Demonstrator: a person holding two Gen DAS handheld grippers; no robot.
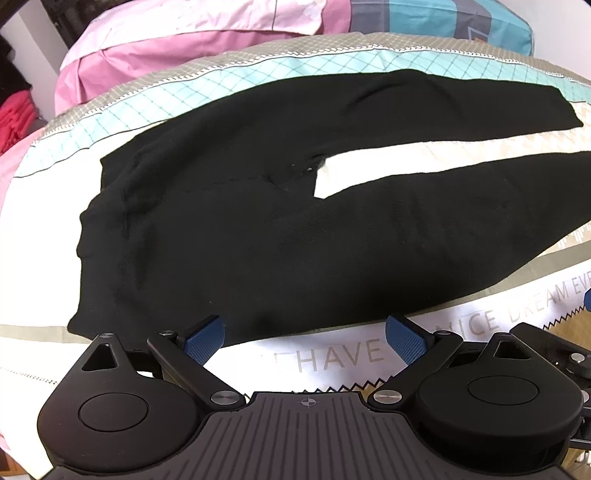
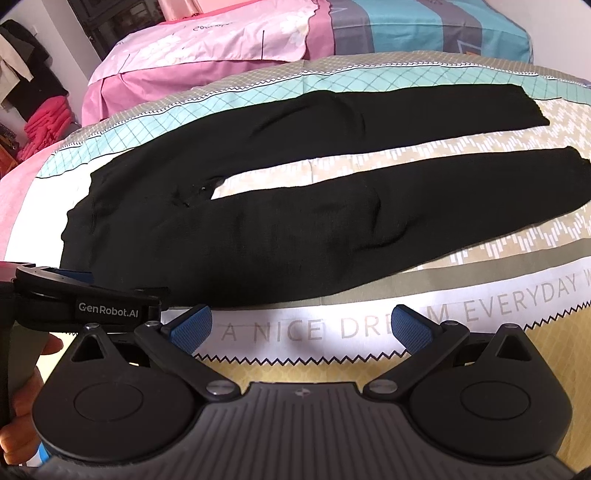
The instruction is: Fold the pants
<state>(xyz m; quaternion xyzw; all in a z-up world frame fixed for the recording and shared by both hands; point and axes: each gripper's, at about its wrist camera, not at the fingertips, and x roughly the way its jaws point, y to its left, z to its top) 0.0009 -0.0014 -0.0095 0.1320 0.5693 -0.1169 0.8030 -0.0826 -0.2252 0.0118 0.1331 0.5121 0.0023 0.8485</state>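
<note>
While both hand-held tools hover low at the bottom of their frames, the black pants (image 1: 229, 229) lie spread flat across the middle of each view on a patterned bedspread (image 1: 332, 354), waistband toward the left and the two legs running off to the right with a strip of bedding showing between them. In the left wrist view the left gripper (image 1: 306, 338) stands wide apart, its blue pads (image 1: 205, 338) empty, the left one just at the near hem of the pants and the right one over the pale band printed with grey letters. In the right wrist view the right gripper (image 2: 302, 330) is likewise spread wide and holds nothing; its pads (image 2: 412, 328) sit over the lettered band, just short of the near edge of the pants (image 2: 258, 236). At the left edge of that frame the other tool shows side on, with a hand (image 2: 22, 402) wrapped around its handle below. Beyond the pants, in the upper part of both frames, a pink quilt (image 2: 207, 44) lies at upper left and a teal and grey striped cover (image 2: 424, 26) at upper right. A stack of red cloth (image 2: 46, 122) sits at the far left edge.
</note>
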